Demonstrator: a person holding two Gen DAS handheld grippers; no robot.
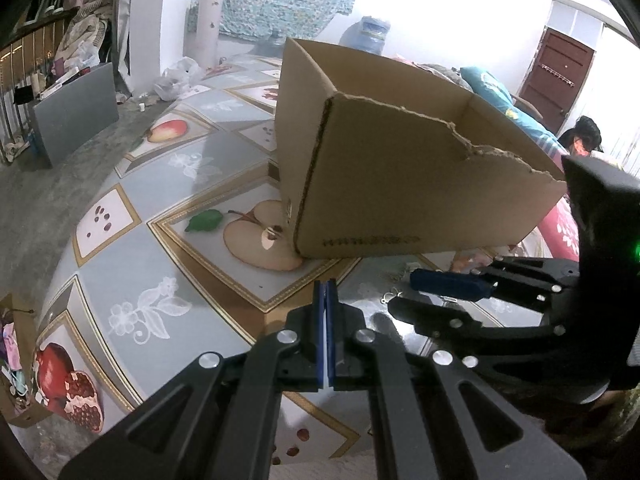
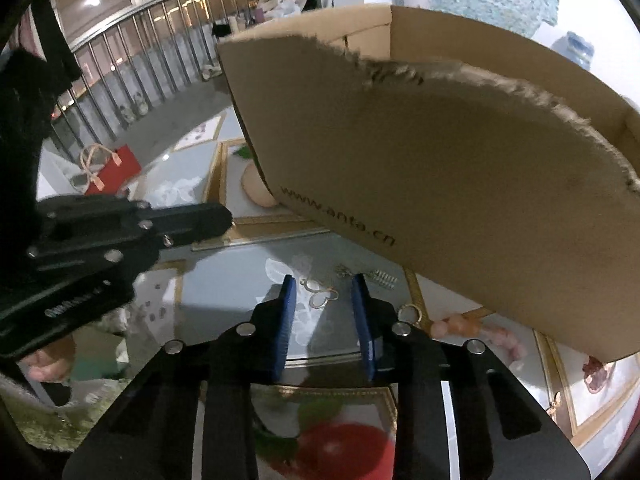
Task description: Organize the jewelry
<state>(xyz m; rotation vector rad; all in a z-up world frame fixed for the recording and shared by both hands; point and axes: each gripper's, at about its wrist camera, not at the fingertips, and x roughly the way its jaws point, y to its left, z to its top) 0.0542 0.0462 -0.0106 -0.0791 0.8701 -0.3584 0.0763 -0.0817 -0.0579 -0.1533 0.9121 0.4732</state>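
- The surface (image 1: 120,264), a fruit-patterned mat, carries a box (image 1: 400,184) with a torn top edge.
- The left tool (image 1: 325,292) hangs in front of the box, clenched with its blue pads pressed together and nothing between them.
- The right tool (image 2: 325,286) points down just in front of the box, jaws apart and gripping nothing.
- The earrings (image 2: 320,294) lie on the surface just in front of the box, between the right tool's pads.
- A ring (image 2: 410,312) lies beside them.

cardboard box (image 2: 440,184): interior hidden behind torn near wall; cut off at 3 o'clock. pink beads (image 2: 452,326): partly hidden under box. small jewelry (image 2: 320,294) between pads: too small to identify.
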